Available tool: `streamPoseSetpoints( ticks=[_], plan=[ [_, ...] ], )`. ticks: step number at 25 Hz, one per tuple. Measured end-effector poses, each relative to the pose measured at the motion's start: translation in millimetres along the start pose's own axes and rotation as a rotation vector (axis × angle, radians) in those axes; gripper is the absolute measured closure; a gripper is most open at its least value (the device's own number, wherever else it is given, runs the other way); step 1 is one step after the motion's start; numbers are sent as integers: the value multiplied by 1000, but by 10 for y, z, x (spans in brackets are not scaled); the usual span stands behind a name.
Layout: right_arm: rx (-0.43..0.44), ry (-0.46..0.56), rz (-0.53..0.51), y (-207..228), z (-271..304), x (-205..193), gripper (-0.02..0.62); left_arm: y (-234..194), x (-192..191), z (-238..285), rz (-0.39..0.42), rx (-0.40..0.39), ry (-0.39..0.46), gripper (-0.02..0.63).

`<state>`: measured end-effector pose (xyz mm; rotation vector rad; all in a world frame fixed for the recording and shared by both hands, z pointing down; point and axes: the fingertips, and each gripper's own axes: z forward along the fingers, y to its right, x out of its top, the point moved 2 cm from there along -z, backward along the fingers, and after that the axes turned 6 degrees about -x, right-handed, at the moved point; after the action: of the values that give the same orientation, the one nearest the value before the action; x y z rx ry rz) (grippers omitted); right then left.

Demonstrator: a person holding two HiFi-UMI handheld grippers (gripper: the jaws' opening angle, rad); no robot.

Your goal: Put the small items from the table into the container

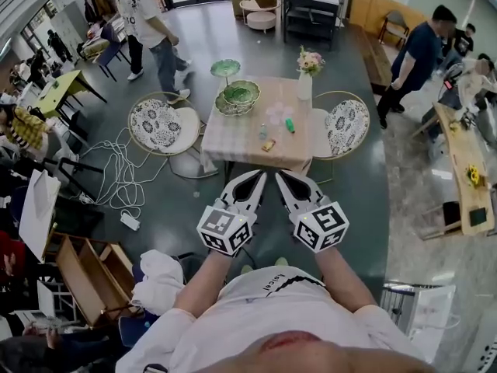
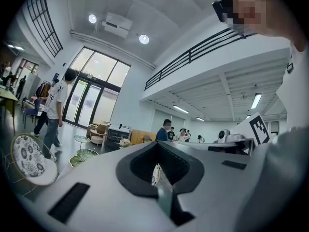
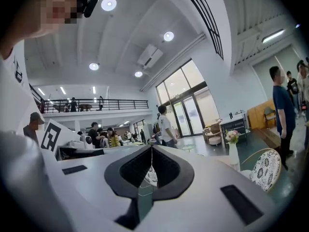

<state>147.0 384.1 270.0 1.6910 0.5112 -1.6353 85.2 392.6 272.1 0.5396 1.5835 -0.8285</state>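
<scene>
- Nothing has gone in yet, by my reading: the green piece point(image 1: 289, 125), small bottle point(image 1: 262, 133) and yellow piece point(image 1: 268, 144) all lie on the table point(image 1: 233, 142).
- They lie right of the middle. The green bowl point(image 1: 241, 95), likely the container, sits at the far left corner.
- The left gripper point(image 1: 260, 176) and right gripper point(image 1: 279, 176) are held level, short of the table. Both have jaws together and are empty.
- The whole job is left, starting with the approach.
- The yellow piece lies near the front edge, so a nudge could tip it off.
- The vase point(image 1: 304, 86) stands close behind the pieces.
- Chairs point(image 1: 158, 127) flank both sides, but the front is open.
</scene>
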Motion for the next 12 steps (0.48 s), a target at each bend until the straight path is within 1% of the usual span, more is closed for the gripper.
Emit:
streamPoseSetpoints(
  ticks=[4,5,8,10,12],
  plan=[
    [28,24,56,66,-17,74,581,28,-43,3,11,17,-7,598],
    [24,26,74,100,-28,87,581,28,-59,5,5,25,-14,598],
    [-25,38,111,271,-73,104,581,-2,-88,33,-36,47,-17,598],
    [-33,55,146,374,-104,104,583,-9,-77,68,-29,61,-4,598],
    [-13,56,173,415,-141,74,581,17,-88,83,-9,84,0,598]
  ],
)
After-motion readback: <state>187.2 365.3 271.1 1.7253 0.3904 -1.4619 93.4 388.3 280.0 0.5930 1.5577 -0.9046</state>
